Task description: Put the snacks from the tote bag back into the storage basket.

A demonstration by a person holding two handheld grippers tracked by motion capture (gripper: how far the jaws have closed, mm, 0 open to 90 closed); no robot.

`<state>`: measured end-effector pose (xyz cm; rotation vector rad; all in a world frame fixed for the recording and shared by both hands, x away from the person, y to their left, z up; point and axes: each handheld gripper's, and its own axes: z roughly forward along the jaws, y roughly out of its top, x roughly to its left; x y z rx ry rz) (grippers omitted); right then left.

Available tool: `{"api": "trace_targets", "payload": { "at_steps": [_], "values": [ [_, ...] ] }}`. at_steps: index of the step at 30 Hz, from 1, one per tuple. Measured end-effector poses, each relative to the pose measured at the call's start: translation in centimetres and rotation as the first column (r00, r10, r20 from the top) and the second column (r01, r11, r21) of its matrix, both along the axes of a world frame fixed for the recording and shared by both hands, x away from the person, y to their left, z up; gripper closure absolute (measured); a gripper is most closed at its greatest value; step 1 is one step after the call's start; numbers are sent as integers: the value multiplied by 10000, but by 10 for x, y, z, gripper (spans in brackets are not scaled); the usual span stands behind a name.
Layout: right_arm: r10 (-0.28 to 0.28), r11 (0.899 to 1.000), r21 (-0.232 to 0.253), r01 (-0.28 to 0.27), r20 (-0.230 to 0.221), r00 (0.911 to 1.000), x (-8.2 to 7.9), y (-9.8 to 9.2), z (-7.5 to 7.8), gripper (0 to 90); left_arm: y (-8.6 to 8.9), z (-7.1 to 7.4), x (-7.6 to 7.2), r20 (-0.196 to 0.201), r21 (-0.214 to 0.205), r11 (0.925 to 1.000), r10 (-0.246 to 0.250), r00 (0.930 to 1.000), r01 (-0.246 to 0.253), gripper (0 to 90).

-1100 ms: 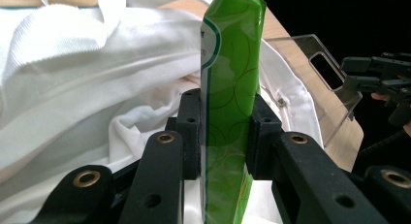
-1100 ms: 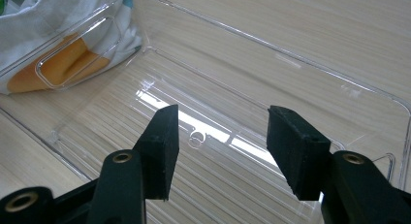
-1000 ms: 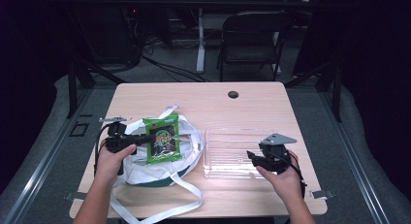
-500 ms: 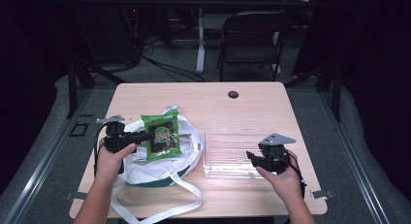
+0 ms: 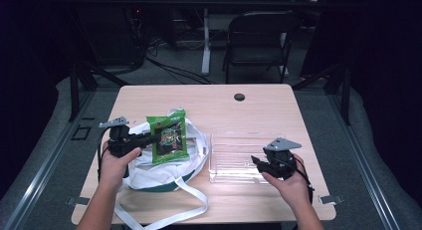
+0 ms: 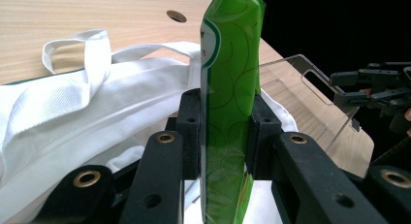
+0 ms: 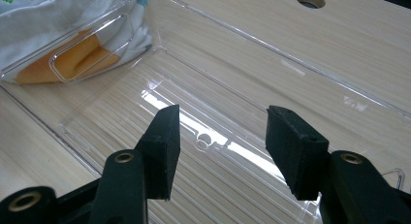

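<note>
- the left tongs [image 5: 149, 139] are clamped on a green snack packet [image 5: 169, 138]; in the left gripper view both pads press flat on the packet's [image 6: 231, 73] two faces, near its lower end.
- the packet hangs clear above the white tote bag [image 5: 164, 168], which lies slumped on the left half of the desk [image 5: 259, 108]. it is not resting on the cloth.
- in the high view the packet's long axis runs roughly away from the person, its printed face turned up toward the camera, while the left tongs come in from its left side.
- the clear plastic tray [image 5: 234, 155] sits just to the right of the bag, its near wall close to the bag's rim, so it lies to the right of the packet across a short gap.
- the right tongs [image 5: 258, 163] stand wide and hold nothing; the right gripper view shows daylight between the pads [image 7: 162, 141] with the tray's [image 7: 97, 64] ribbed floor under them.
- the right tongs hover at the tray's right end, so they are nearer the tray, yet the left hand [image 5: 117, 163] has the packet.
- judged from this, the likely move is a carry to the right and a lowering, with the packet's long side laid along the tray's long side.
</note>
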<state>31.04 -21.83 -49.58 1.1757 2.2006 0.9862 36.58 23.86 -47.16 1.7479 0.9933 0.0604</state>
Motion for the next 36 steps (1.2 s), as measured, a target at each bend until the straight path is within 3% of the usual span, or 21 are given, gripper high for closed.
{"api": "trace_targets", "payload": {
  "at_steps": [11, 15, 24, 27, 36],
  "values": [
    [229, 9996, -158, -229, 4, 9997, -2, 3, 2, 499, -7, 7, -5, 395, 117, 9998, -192, 9990, 188, 725],
    [299, 9995, -51, -298, 202, 9993, -3, 4, 3, 514, -10, 9, -7, 529, 89, 9997, -253, 9983, 248, 725],
    [577, 9983, -21, -577, 112, 9983, -4, 5, 4, 539, -18, 13, -11, 716, 149, 9987, -501, 9962, 492, 726],
    [724, 9973, 88, -723, -181, 9972, -2, 4, 7, 575, -20, 15, -12, 759, 104, 9987, -513, 9958, 507, 725],
    [967, 9953, -44, -967, -3, 9953, 1, 8, 22, 600, -25, 20, -17, 969, 31, 9976, -685, 9929, 685, 726]
  ]
}}
